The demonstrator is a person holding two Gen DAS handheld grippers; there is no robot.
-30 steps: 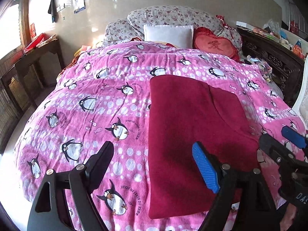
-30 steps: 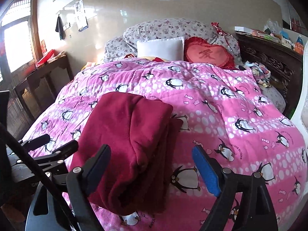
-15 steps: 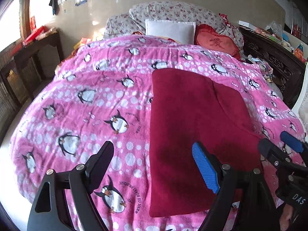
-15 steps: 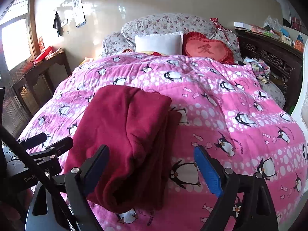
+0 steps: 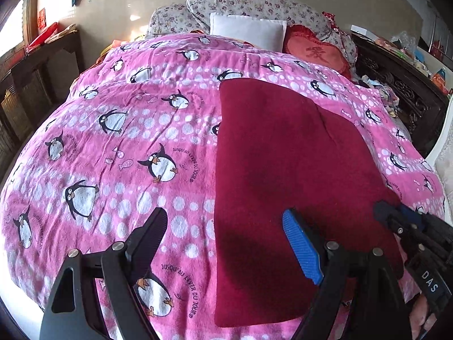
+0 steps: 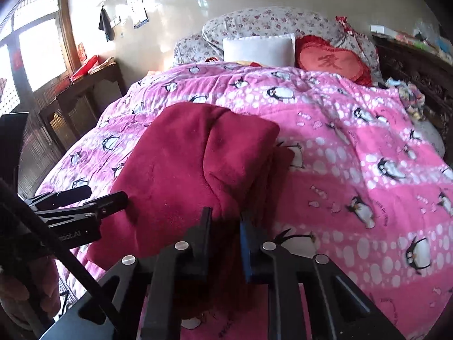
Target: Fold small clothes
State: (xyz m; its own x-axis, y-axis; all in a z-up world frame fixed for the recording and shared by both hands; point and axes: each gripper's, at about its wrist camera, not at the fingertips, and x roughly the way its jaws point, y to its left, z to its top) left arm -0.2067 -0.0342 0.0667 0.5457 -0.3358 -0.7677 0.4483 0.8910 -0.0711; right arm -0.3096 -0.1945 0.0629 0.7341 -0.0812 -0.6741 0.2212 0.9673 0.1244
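A dark red fleece garment (image 5: 283, 155) lies folded on the pink penguin blanket (image 5: 113, 141), its near edge at the bed's front. My left gripper (image 5: 225, 215) stands open above that edge: the blue pad (image 5: 301, 249) is over the garment, the black finger (image 5: 147, 238) over the blanket, and nothing is held. In the right wrist view my right gripper (image 6: 226, 215) is closing its jaws, pinched on the near right edge of the red garment (image 6: 184, 164), with fabric bunched between the pads. The left gripper (image 6: 104, 195) shows at that view's left edge.
A white pillow (image 5: 246, 31), a red heart cushion (image 5: 314, 53) and floral pillows (image 5: 254, 2) sit at the bed's head. Dark carved wooden furniture (image 5: 402, 85) runs along the right, with a wooden side table (image 6: 82, 96) on the left. A hand (image 6: 28, 283) shows at lower left.
My right gripper's jaws have gone from wide open to pinched on the garment's near edge. Both grippers have sunk a little toward the bed.
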